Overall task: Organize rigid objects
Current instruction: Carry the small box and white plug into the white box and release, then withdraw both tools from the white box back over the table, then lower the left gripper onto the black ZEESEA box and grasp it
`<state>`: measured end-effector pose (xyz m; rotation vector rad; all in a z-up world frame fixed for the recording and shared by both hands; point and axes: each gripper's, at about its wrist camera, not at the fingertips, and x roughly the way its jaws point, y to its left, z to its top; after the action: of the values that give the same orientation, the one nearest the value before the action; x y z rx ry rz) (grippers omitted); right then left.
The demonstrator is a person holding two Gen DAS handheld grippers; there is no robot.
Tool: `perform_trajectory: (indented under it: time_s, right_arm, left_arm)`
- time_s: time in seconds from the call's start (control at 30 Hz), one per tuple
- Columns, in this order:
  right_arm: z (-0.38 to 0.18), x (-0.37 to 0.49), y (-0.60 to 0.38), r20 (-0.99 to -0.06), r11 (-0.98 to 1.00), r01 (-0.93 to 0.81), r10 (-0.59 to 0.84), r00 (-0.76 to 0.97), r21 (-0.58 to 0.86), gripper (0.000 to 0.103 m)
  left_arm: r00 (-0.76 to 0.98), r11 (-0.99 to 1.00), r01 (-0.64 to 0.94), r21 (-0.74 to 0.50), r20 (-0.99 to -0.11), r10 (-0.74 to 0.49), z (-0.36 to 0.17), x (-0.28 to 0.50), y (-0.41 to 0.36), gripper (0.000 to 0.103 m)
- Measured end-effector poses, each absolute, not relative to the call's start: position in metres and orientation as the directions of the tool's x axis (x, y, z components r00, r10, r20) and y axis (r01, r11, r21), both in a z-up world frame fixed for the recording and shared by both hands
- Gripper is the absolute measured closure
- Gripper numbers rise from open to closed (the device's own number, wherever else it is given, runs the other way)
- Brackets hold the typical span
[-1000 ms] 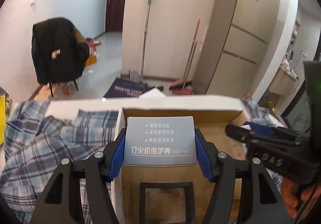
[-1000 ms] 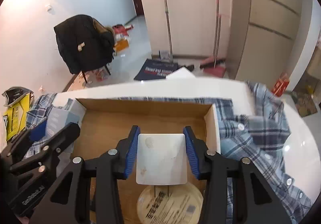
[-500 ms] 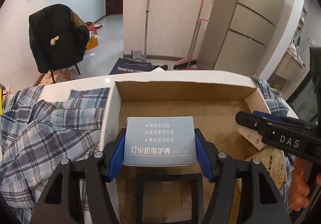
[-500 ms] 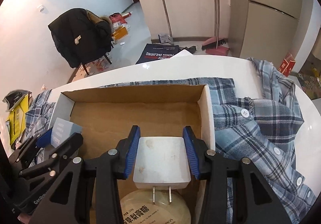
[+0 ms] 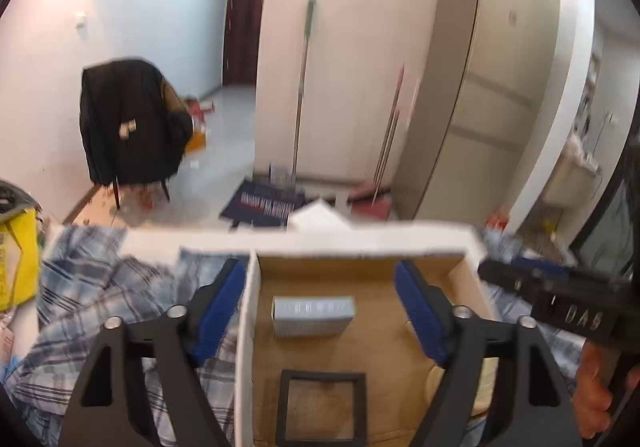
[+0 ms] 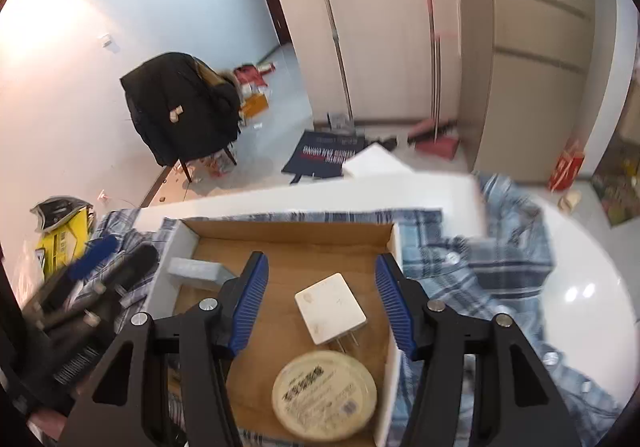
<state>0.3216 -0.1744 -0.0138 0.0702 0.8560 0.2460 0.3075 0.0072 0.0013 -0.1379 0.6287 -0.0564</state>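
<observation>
An open cardboard box point(image 5: 360, 267) point(image 6: 288, 235) sits on the white table. A small grey-blue box point(image 5: 313, 311) point(image 6: 196, 271) lies inside it near the left wall. A white plug charger point(image 6: 330, 307) lies on the box floor, beside a round beige tin point(image 6: 324, 394). A black square frame point(image 5: 321, 405) lies in the box near me. My left gripper point(image 5: 320, 311) is open and empty above the box, straddling its left wall. My right gripper point(image 6: 322, 305) is open and empty above the charger.
A blue plaid shirt point(image 5: 112, 303) point(image 6: 500, 271) lies around the box on both sides. A yellow package point(image 5: 16, 259) sits at the table's left end. Beyond the table stand a chair with a black coat point(image 5: 132, 127), mops and tall cabinets point(image 5: 500, 87).
Both grippers have opened. The left let go of the grey-blue box and the right let go of the white charger; both now lie in the cardboard box. Both grippers have drawn back and up.
</observation>
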Motion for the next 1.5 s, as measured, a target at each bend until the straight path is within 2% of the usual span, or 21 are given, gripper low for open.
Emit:
perform_trajectory:
  time_s: [0.17, 0.3, 0.37, 0.63, 0.67, 0.73, 1.0, 1.13, 1.37, 1.5]
  right_arm:
    - [0.029, 0.271, -0.174, -0.669, 0.972, -0.222, 0.216, 0.711, 0.078, 0.048]
    - [0.054, 0.217, -0.187, -0.589, 0.973, -0.223, 0.216, 0.779, 0.063, 0.048]
    - [0.062, 0.193, -0.185, -0.574, 0.966, -0.25, 0.241, 0.783, 0.064, 0.048]
    - [0.091, 0.108, -0.182, -0.474, 0.954, -0.294, 0.282, 0.834, 0.051, 0.048]
    - [0.091, 0.103, -0.182, -0.467, 0.954, -0.295, 0.285, 0.837, 0.054, 0.048]
    - [0.09, 0.094, -0.18, -0.461, 0.954, -0.293, 0.29, 0.839, 0.066, 0.048]
    - [0.065, 0.086, -0.176, -0.467, 0.932, -0.349, 0.351, 0.812, 0.095, 0.048]
    - [0.047, 0.091, -0.171, -0.475, 0.937, -0.344, 0.33, 0.816, 0.061, 0.048]
    - [0.013, 0.109, -0.167, -0.536, 0.93, -0.356, 0.35, 0.768, 0.096, 0.048]
    - [-0.015, 0.121, -0.162, -0.586, 0.935, -0.343, 0.326, 0.742, 0.085, 0.044]
  left_arm:
    - [0.842, 0.99, 0.028, -0.137, -0.531, -0.097, 0.051, 0.254, 0.016, 0.018]
    - [0.908, 0.992, 0.102, -0.067, -0.401, -0.121, 0.087, 0.182, 0.012, 0.013]
    - [0.935, 0.993, 0.106, -0.046, -0.335, -0.116, 0.099, 0.15, 0.009, 0.012]
    - [0.97, 0.99, 0.139, 0.036, -0.208, -0.129, 0.119, 0.053, -0.012, 0.012]
    - [0.968, 0.989, 0.146, 0.021, -0.208, -0.139, 0.119, 0.047, -0.011, 0.01]
    - [0.966, 0.989, 0.148, -0.008, -0.213, -0.146, 0.12, 0.043, -0.011, 0.0]
    - [0.966, 0.995, 0.099, -0.02, -0.236, -0.101, 0.094, 0.027, 0.009, 0.0]
    - [0.942, 0.994, 0.096, -0.049, -0.317, -0.106, 0.071, 0.037, 0.019, 0.0]
    - [0.885, 0.99, 0.116, -0.076, -0.445, -0.138, 0.025, 0.066, 0.027, 0.0]
    - [0.835, 0.99, 0.097, -0.099, -0.533, -0.135, 0.001, 0.085, 0.034, 0.012]
